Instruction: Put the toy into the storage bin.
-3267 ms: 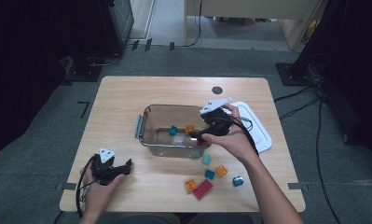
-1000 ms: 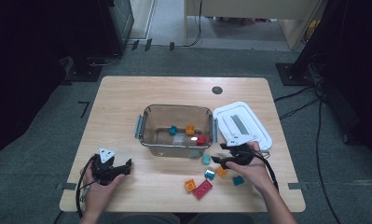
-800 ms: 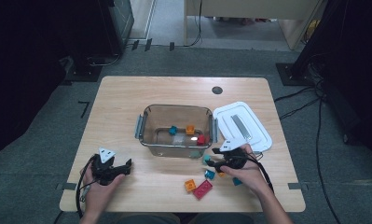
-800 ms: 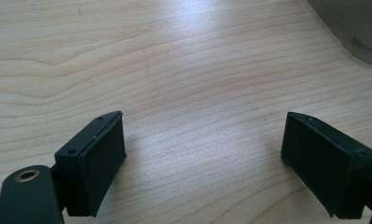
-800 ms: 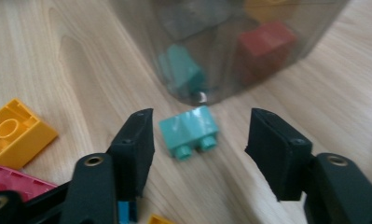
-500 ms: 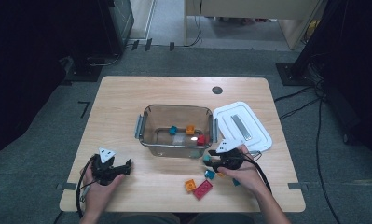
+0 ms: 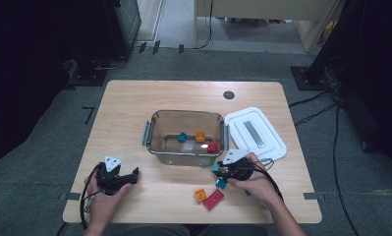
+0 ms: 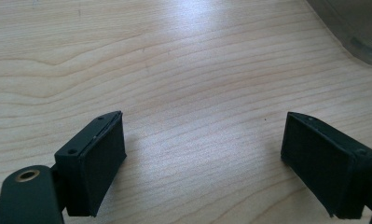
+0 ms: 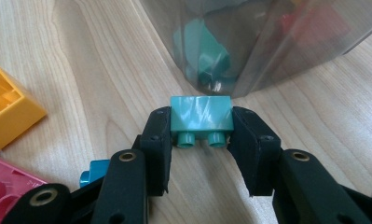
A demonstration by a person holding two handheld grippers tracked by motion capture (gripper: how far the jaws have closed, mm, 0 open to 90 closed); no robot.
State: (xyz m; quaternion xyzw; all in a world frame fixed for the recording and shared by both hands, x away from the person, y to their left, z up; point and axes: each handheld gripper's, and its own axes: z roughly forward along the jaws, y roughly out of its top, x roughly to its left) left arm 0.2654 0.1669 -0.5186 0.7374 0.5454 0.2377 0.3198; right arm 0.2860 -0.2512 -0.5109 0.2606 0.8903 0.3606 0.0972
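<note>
The right gripper [image 9: 202, 140] has just been closing its jaws, and now both pads press on the sides of a teal brick [image 9: 201, 119], which sits on the tabletop [image 9: 104, 70] just beside the corner of the clear container [image 9: 277, 42]. An orange brick [image 9: 6, 116], a pink brick [image 9: 2, 186] and a small blue brick [image 9: 94, 171] lie near it. The left gripper [image 8: 202, 158] rests spread wide above bare wood, with nothing between its jaws.
</note>
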